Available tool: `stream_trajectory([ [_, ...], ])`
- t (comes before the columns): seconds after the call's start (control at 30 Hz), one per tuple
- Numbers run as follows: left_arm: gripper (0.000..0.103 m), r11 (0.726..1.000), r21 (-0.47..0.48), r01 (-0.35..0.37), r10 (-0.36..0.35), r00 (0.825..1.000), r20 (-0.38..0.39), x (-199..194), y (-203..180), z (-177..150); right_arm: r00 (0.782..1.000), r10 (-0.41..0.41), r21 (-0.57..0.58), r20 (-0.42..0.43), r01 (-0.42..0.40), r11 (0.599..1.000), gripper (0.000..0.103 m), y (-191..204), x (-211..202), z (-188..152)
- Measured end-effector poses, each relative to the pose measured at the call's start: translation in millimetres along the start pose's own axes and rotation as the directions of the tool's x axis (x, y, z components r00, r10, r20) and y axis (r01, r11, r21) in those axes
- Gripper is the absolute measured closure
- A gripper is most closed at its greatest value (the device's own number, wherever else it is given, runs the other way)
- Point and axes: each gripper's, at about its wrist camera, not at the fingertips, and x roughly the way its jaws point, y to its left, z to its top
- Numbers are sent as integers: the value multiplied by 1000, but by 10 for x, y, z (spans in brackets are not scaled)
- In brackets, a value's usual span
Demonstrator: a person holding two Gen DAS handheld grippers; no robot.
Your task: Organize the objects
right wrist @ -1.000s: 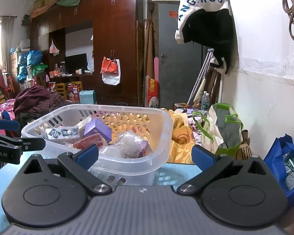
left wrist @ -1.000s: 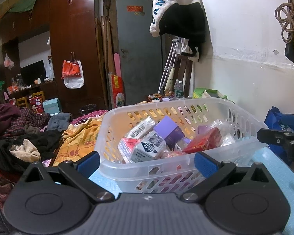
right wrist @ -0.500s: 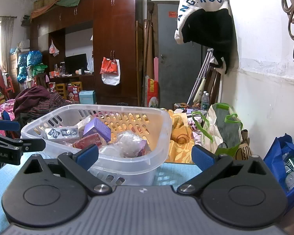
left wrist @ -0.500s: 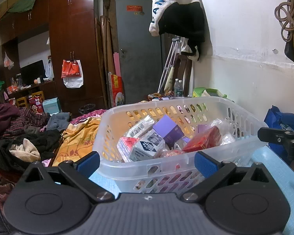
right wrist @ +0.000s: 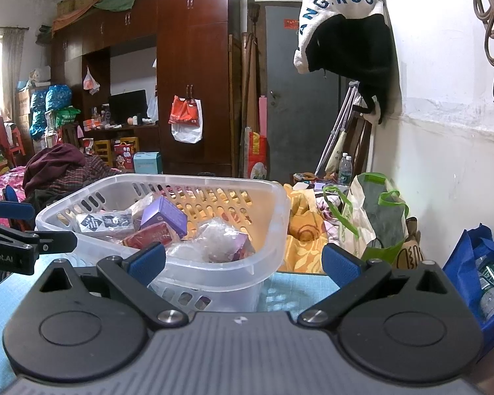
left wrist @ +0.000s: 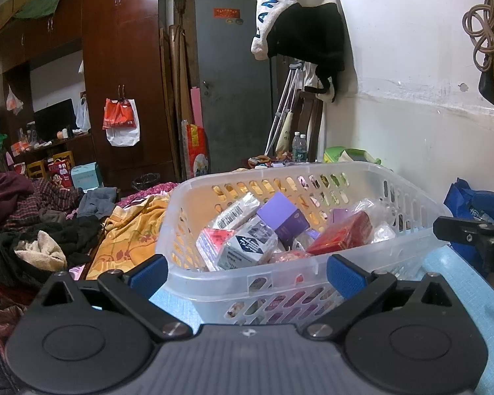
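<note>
A: What's the biggest thing ahead of my fingers?

B: The desk (left wrist: 457,283), covered in light blue, running under both tools. On it stands the white plastic basket (left wrist: 280,283), straight ahead of the left gripper (left wrist: 245,271); its near rim sits between the two blue pads.

A: And from my right side?

B: Through the right wrist camera I see the basket (right wrist: 233,273) ahead and toward the left finger of the right gripper (right wrist: 243,261). The near corner sits just past that left pad. Beyond the right finger there is only bare desk.

A: Are my fingers clenched on anything?

B: No. Both pairs are spread wide and released, grasping nothing. I can't tell if any pad touches the basket wall.

A: What's inside?

B: A heap of small packages. Ahead of the left gripper's fingers: a red box (left wrist: 342,233) leaning toward the right finger's side, a purple box (left wrist: 281,215) near the middle, a white-and-blue carton (left wrist: 247,247) in front of it, and clear plastic wrappers (left wrist: 380,230) at the far right.

A: Where's my other tool?

B: The right gripper's black finger shows beyond my left gripper's right finger, just beside the basket.
</note>
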Motion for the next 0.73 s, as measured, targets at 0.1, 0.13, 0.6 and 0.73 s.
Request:
stream_trajectory([
  [0.1, 0, 1000, 0, 1, -1, 1000, -1, -1, 2, -1, 1000, 0, 1, 0, 0, 1000, 0, -2, 0, 0],
  [0.13, 0, 1000, -1, 2, -2, 1000, -1, -1, 5, 0, 1000, 0, 1, 1, 0, 1000, 0, -2, 0, -1],
  [0.6, 0, 1000, 1, 13, -13, 1000, 10, 13, -46, 10, 1000, 5, -9, 1, -5, 1000, 0, -8, -10, -1],
  [0.73, 0, 1000, 16, 5, -5, 1000, 26, -3, -90, -1, 1000, 5, -9, 1, -5, 1000, 0, -11, -7, 2],
])
